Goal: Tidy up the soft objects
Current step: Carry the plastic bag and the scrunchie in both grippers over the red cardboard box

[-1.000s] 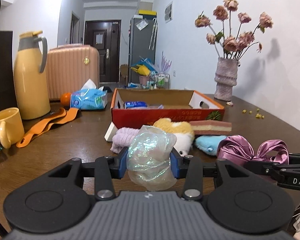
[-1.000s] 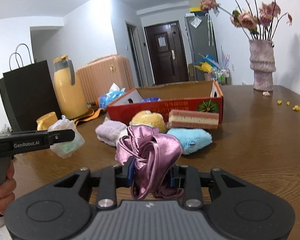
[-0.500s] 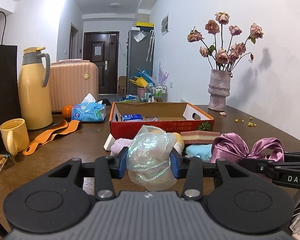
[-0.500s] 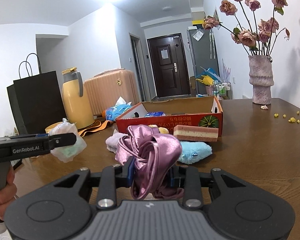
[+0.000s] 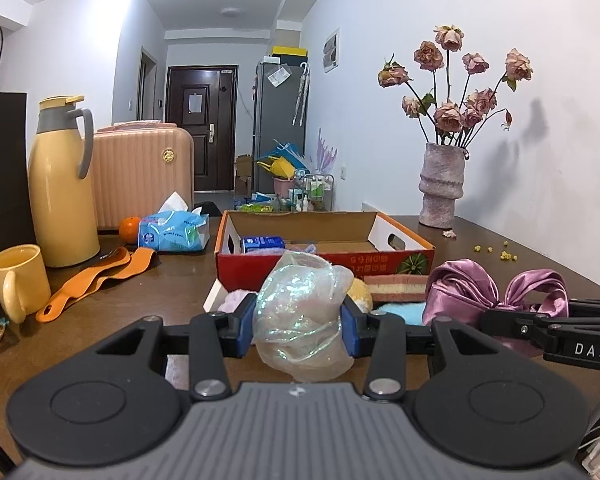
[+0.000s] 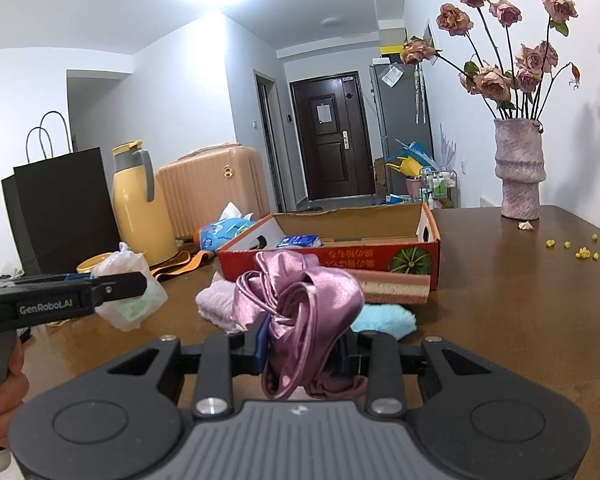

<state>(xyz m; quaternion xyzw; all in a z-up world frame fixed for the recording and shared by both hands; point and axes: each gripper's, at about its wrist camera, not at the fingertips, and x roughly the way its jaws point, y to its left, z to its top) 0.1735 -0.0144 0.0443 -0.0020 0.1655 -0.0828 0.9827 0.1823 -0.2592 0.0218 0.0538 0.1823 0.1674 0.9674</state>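
A crumpled bag (image 5: 303, 320) is pinched in the left gripper's (image 5: 300, 330) jaws and a satin bow (image 6: 300, 320) in the right gripper's (image 6: 302, 354), both held above the worktop (image 6: 520, 300), presumably for dropping into the box (image 6: 340, 256) at 12 o'clock.

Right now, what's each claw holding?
Left gripper shut on iridescent bag. Right gripper shut on purple satin scrunchie. Red box ahead, unobstructed.

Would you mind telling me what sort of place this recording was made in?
Most likely a lived-in flat's dining area: a wooden table with a vase of dried roses, a suitcase beside it, and a fridge near the front door down the hall.
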